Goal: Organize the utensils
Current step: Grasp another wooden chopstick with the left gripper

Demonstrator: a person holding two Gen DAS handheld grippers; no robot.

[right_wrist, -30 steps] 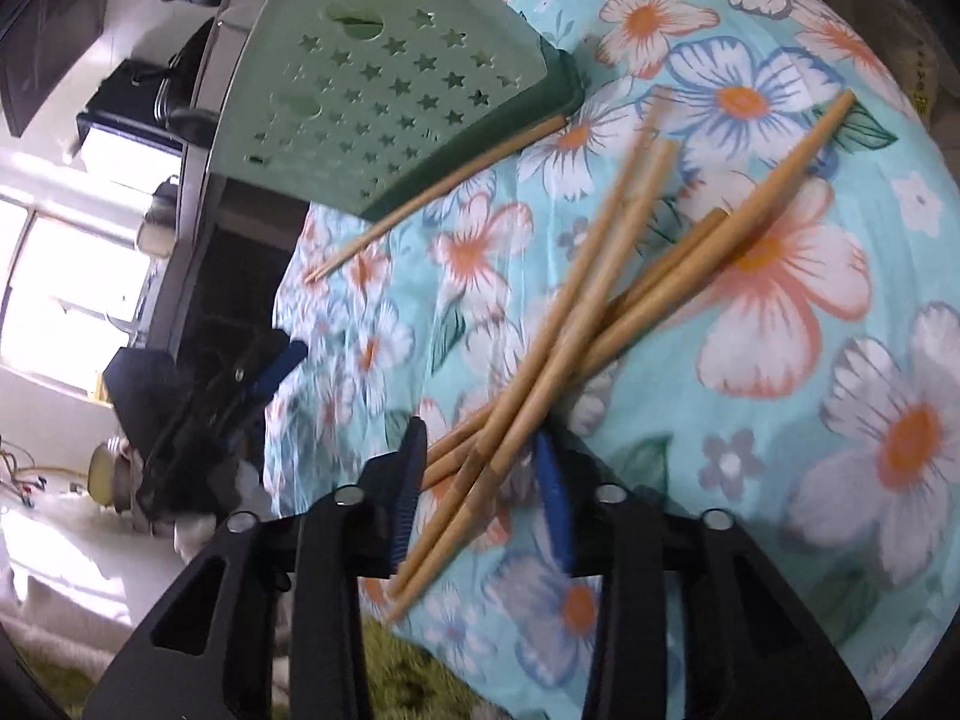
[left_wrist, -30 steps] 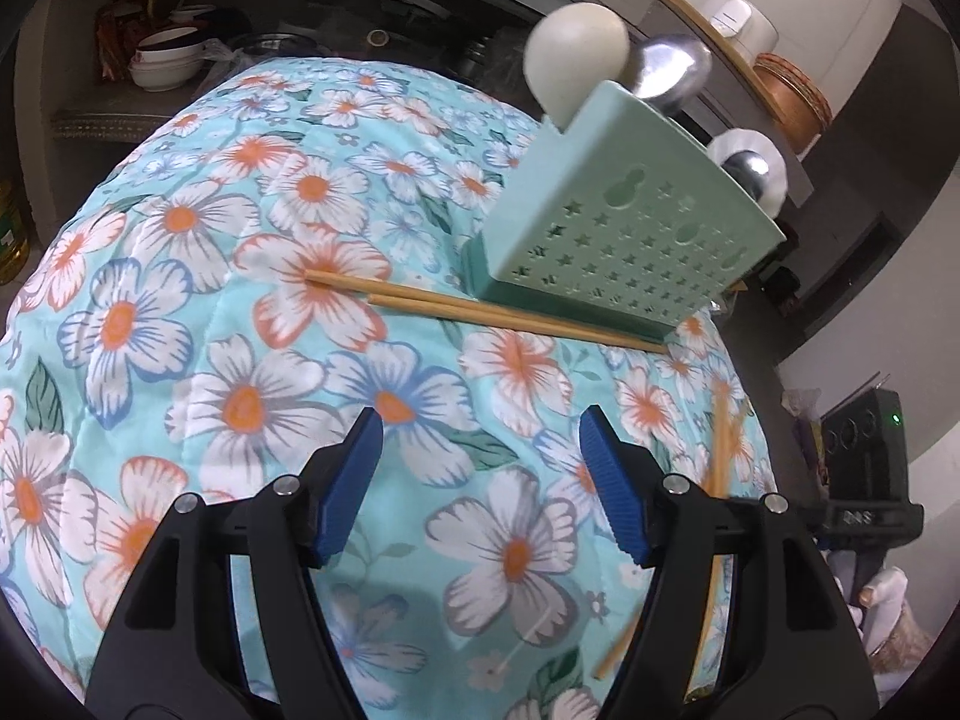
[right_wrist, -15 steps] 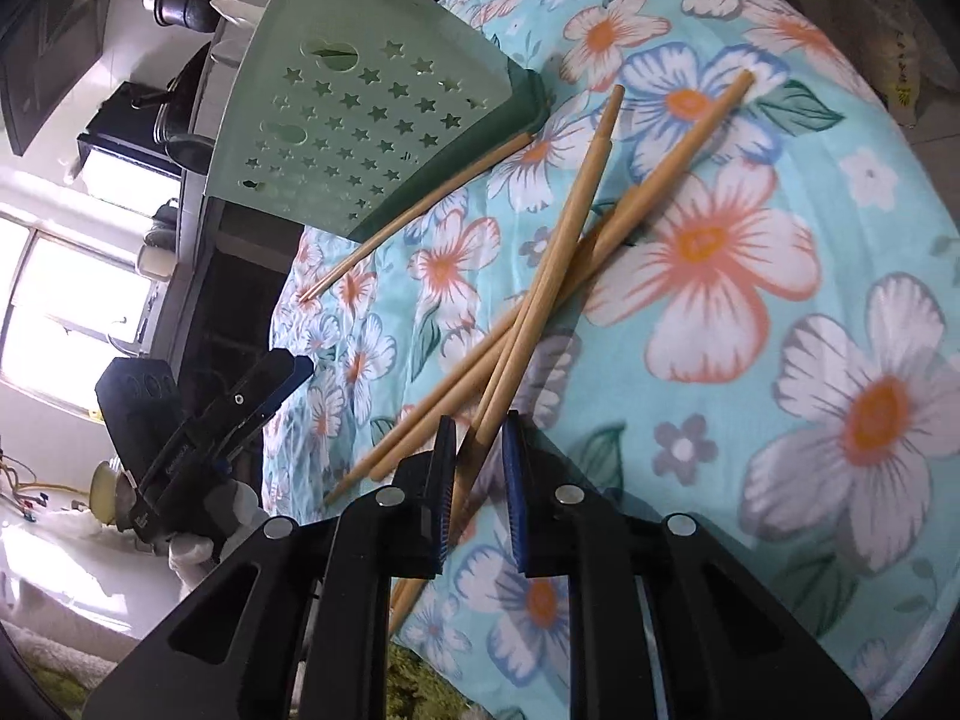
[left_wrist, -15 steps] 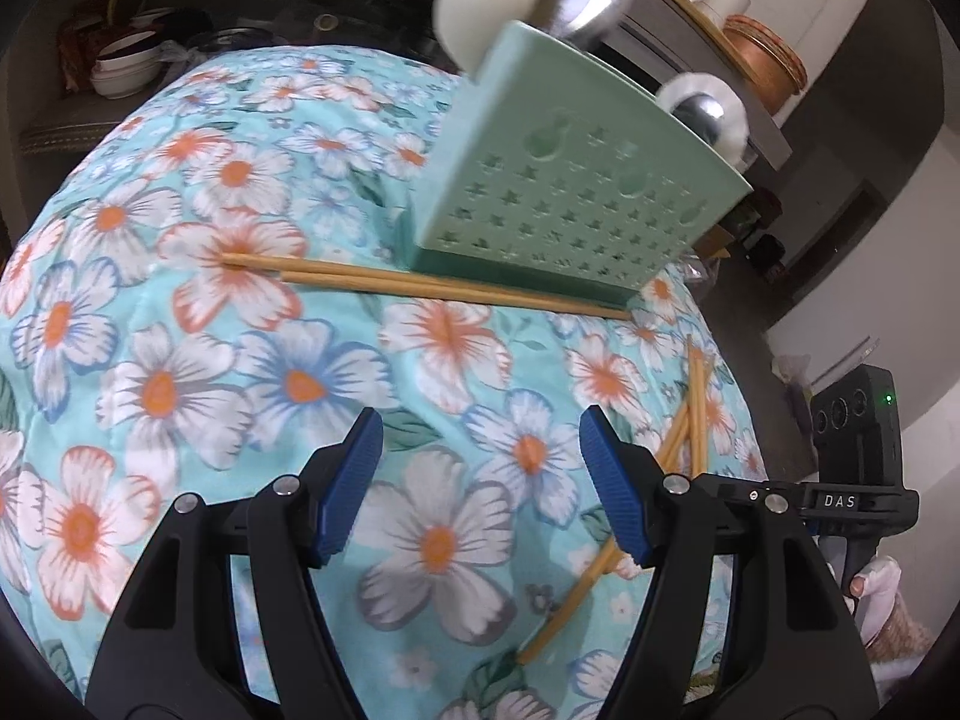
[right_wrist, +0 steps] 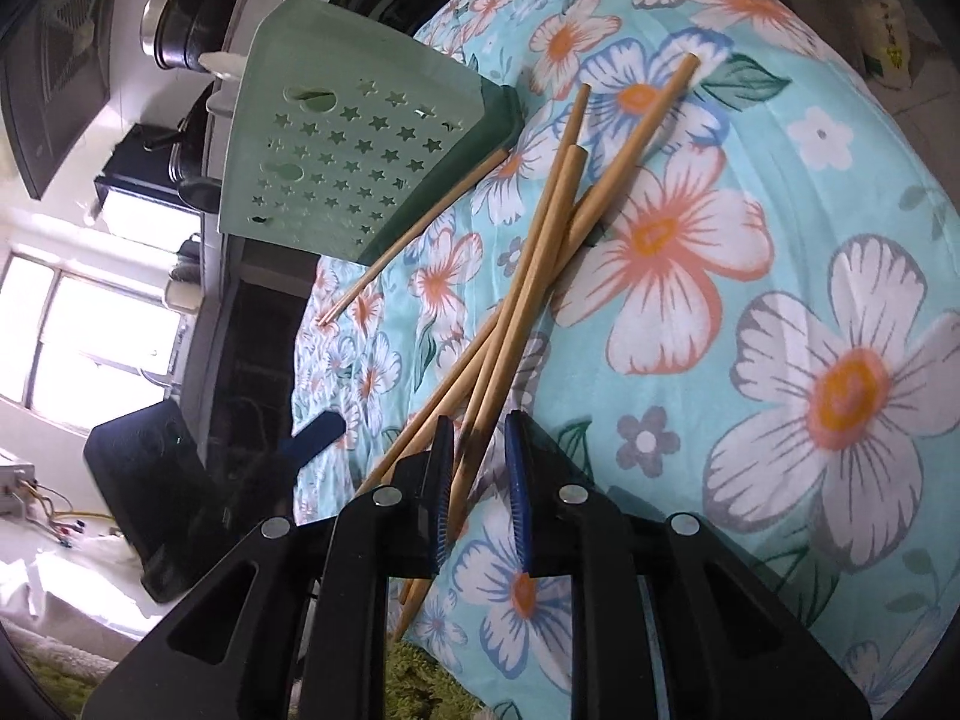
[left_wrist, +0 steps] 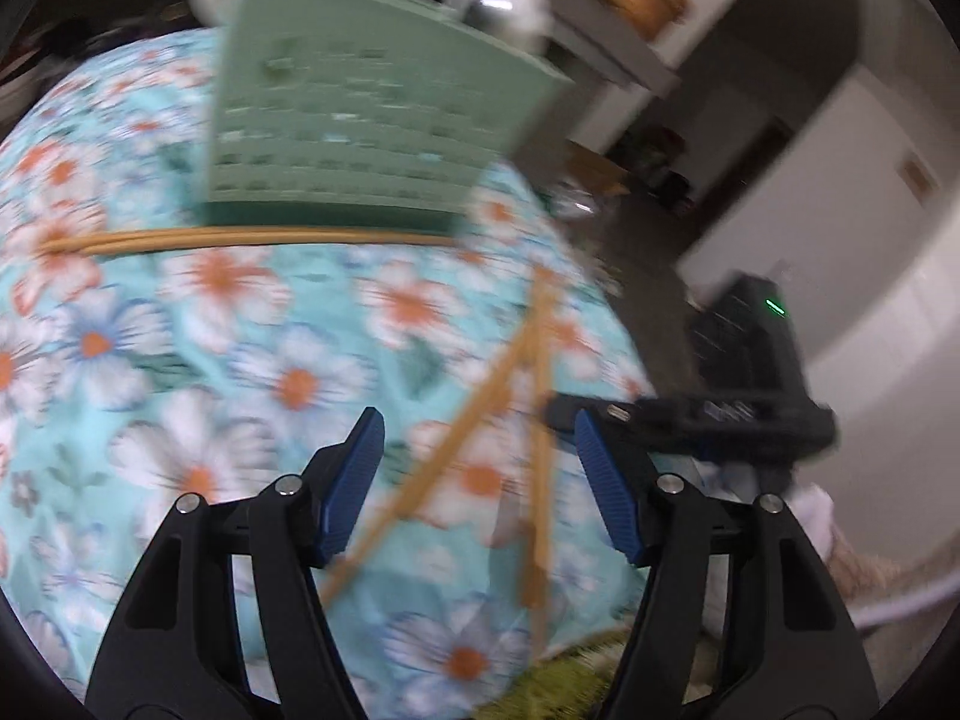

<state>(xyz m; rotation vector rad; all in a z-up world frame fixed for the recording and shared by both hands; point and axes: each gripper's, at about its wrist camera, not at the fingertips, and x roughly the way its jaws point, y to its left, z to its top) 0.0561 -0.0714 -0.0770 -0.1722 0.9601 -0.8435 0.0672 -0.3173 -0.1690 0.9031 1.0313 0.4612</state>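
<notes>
Right gripper (right_wrist: 477, 468) angled downward over the floral-clothed surface (right_wrist: 780, 312), its jaws having just been closing, now narrow around the lower ends of the crossed chopsticks (right_wrist: 540, 252), though whether the pads press on them cannot be told. Left gripper (left_wrist: 474, 480), likewise tilted down, jaws wide and just narrowing slightly, with loose chopsticks lying between them, ungripped. Beyond both stands the green perforated utensil holder (right_wrist: 336, 156), a further chopstick pair (left_wrist: 240, 237) along its base.

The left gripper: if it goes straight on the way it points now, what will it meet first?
Probably the crossed chopsticks lying on the floral cloth ahead of the left gripper, between its open jaws; blur leaves depth uncertain.
</notes>
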